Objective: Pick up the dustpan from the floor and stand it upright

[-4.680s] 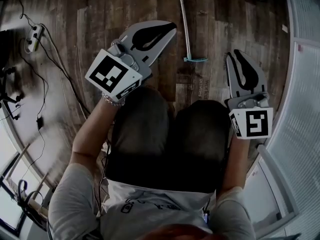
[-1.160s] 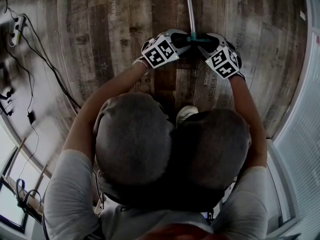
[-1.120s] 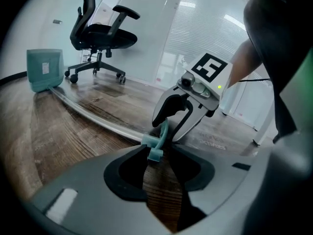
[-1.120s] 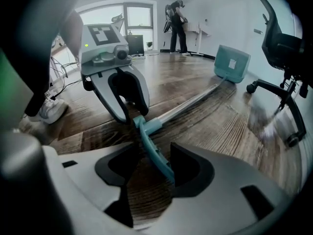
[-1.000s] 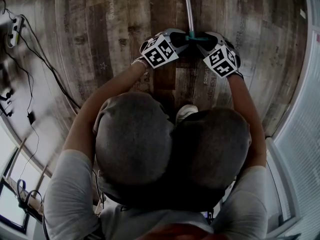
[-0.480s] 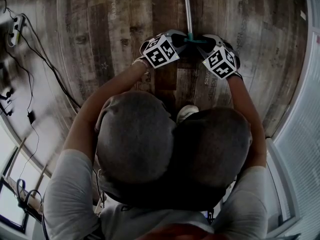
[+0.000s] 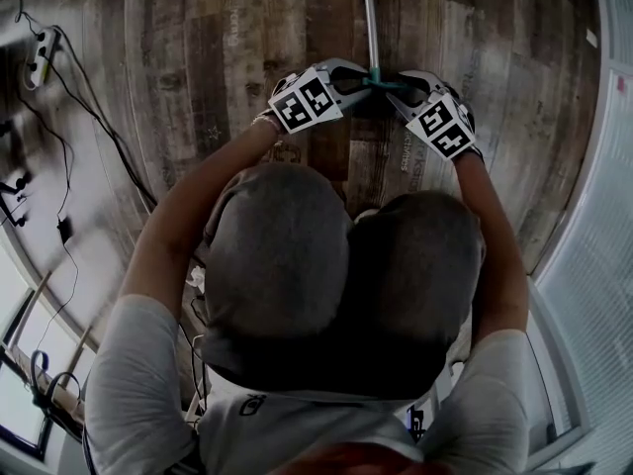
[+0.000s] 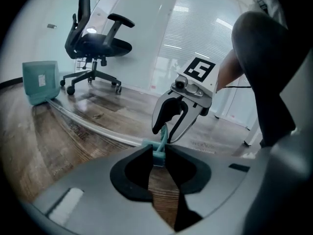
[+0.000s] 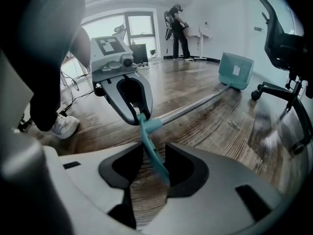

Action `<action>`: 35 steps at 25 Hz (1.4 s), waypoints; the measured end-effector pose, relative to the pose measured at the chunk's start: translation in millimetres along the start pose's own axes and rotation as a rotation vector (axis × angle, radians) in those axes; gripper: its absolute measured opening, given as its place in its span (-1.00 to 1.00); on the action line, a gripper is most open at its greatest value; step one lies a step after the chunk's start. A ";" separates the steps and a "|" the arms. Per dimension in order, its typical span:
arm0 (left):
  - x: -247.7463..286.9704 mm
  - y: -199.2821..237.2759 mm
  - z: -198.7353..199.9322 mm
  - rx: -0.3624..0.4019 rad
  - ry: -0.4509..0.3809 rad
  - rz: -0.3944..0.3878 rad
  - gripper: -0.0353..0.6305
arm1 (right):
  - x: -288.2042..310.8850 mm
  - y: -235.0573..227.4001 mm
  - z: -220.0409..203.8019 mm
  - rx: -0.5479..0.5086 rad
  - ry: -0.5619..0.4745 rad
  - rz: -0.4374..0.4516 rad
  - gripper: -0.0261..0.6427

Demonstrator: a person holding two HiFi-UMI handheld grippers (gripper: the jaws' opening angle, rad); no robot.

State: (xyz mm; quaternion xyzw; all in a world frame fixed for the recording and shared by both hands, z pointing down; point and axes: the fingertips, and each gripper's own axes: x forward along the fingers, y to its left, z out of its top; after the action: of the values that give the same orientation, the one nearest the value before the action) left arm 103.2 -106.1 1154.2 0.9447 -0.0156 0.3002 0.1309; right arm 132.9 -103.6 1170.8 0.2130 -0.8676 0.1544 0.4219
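Observation:
The long-handled dustpan lies along the wood floor. Its teal pan (image 8: 40,81) (image 9: 236,70) is at the far end, and a metal pole (image 7: 368,18) (image 9: 195,104) runs back to a teal cross handle (image 7: 382,81). My left gripper (image 7: 358,77) (image 8: 157,153) and right gripper (image 7: 398,83) (image 9: 154,153) face each other across that handle. Both have just been closing, and each now pinches one end of the teal bar. The handle end sits slightly off the floor.
A black office chair (image 8: 95,43) (image 9: 286,48) stands beside the pan. A power strip with cables (image 7: 45,57) lies at the left. A glass wall with blinds (image 7: 603,216) runs along the right. A person (image 9: 177,28) stands far back. My knees fill the lower head view.
Both grippers came down from my lap to the handle, then closed on it from either side. In the last half second they rose a little with it.

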 end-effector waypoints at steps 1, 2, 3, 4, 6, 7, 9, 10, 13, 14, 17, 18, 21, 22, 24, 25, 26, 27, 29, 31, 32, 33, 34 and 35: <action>-5.0 1.7 8.5 -0.001 -0.011 -0.004 -0.68 | -5.4 -2.7 6.1 0.004 -0.011 0.001 -0.51; -10.3 3.6 17.8 -0.004 -0.022 -0.007 -0.68 | -11.4 -5.7 12.6 0.010 -0.022 0.001 -0.51; -15.6 5.4 27.2 -0.009 -0.033 -0.011 -0.68 | -17.9 -8.9 19.8 0.015 -0.034 -0.001 -0.51; -21.0 7.1 36.6 -0.014 -0.043 -0.014 -0.68 | -25.0 -11.7 27.3 0.019 -0.045 -0.005 -0.51; -32.7 8.5 55.8 -0.028 -0.067 -0.020 -0.68 | -40.9 -15.6 42.1 0.025 -0.063 -0.012 -0.51; -39.5 8.0 66.3 -0.037 -0.081 -0.023 -0.68 | -49.7 -16.4 49.5 0.031 -0.072 -0.013 -0.51; -55.7 5.2 89.8 -0.051 -0.107 -0.028 -0.68 | -67.8 -15.7 65.0 0.050 -0.092 -0.007 -0.51; -64.8 2.9 101.7 -0.054 -0.116 -0.033 -0.68 | -76.8 -14.1 73.5 0.061 -0.102 -0.001 -0.51; -90.7 -8.0 133.2 -0.061 -0.126 -0.042 -0.68 | -105.8 -4.8 98.0 0.096 -0.128 0.020 -0.51; -99.2 -12.2 142.9 -0.066 -0.125 -0.042 -0.68 | -116.2 -1.4 105.4 0.106 -0.135 0.028 -0.51; -125.7 -23.0 170.3 -0.084 -0.125 -0.044 -0.67 | -146.6 6.2 130.2 0.139 -0.167 0.054 -0.51; -134.0 -26.5 177.9 -0.088 -0.129 -0.048 -0.67 | -156.1 8.5 139.4 0.149 -0.182 0.063 -0.52; -157.2 -34.8 202.7 -0.105 -0.144 -0.060 -0.67 | -183.3 14.2 163.8 0.168 -0.208 0.077 -0.52; -165.3 -37.7 211.7 -0.115 -0.149 -0.061 -0.67 | -192.3 16.7 171.5 0.175 -0.217 0.081 -0.53; -181.5 -45.9 227.8 -0.131 -0.153 -0.061 -0.67 | -209.8 24.7 186.4 0.186 -0.232 0.091 -0.53; -189.2 -51.1 234.3 -0.138 -0.153 -0.062 -0.67 | -218.1 30.2 193.0 0.187 -0.236 0.097 -0.54; -196.5 -56.6 239.9 -0.146 -0.153 -0.064 -0.66 | -225.9 36.1 199.1 0.186 -0.237 0.102 -0.55; -203.5 -61.9 244.9 -0.154 -0.153 -0.065 -0.66 | -233.2 41.8 204.9 0.185 -0.238 0.106 -0.55; -216.4 -71.7 254.8 -0.168 -0.153 -0.066 -0.66 | -247.0 51.7 215.5 0.188 -0.243 0.109 -0.56; -226.6 -81.7 263.9 -0.178 -0.156 -0.068 -0.66 | -260.6 61.0 223.2 0.196 -0.248 0.110 -0.56; -231.4 -86.1 268.5 -0.182 -0.159 -0.070 -0.66 | -267.2 64.9 227.2 0.199 -0.252 0.110 -0.56; -236.7 -90.0 273.2 -0.185 -0.163 -0.071 -0.66 | -273.6 68.5 231.8 0.201 -0.256 0.108 -0.56; -242.4 -93.7 277.9 -0.190 -0.169 -0.072 -0.65 | -280.0 72.2 236.9 0.204 -0.260 0.105 -0.56; -248.3 -97.4 282.6 -0.193 -0.175 -0.073 -0.66 | -286.3 76.0 242.0 0.209 -0.264 0.103 -0.56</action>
State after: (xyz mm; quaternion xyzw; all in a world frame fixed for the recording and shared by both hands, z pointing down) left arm 69.4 -96.8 767.2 0.9503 -0.0214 0.2088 0.2301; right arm 92.1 -77.9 791.3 0.2295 -0.9045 0.2357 0.2714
